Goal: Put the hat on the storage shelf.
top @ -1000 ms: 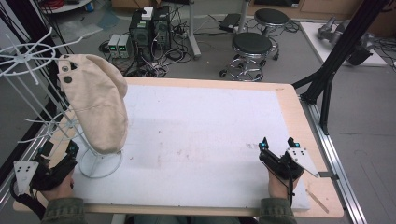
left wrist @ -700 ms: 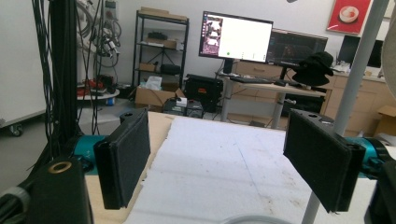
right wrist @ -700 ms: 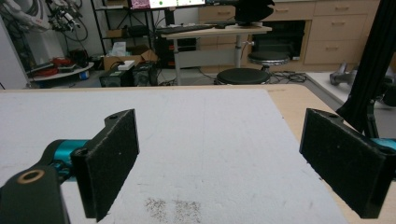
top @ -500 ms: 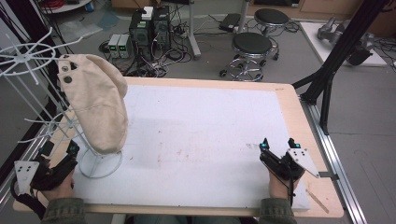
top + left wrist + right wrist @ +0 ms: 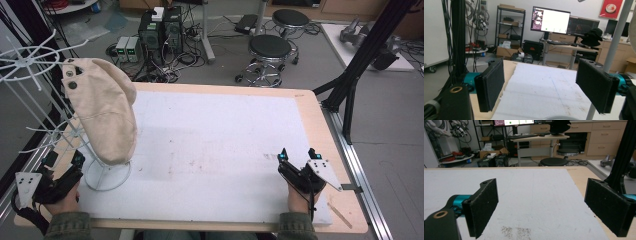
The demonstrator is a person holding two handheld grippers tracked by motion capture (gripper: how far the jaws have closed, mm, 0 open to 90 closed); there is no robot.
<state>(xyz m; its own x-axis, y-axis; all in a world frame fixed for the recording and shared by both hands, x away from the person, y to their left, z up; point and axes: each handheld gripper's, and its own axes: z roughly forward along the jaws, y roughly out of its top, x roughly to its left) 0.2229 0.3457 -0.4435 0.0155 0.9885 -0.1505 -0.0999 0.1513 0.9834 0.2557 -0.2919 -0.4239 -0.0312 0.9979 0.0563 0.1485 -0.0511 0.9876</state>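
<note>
High view — left gripper [image 5: 64, 161] by hat [image 5: 102, 117] on rack [image 5: 35, 60], staged for reach | right gripper [image 5: 298, 154] idle | both jaws open, empty.

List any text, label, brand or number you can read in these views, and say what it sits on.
None can be read.
Monitor in the left gripper view: lit window, text too small.
Red poster on the wall: a picture, no readable words.
Monitor at the top of the right gripper view: blurred.
Beige cap on the white wire rack: two round snaps, no visible logo.
</note>
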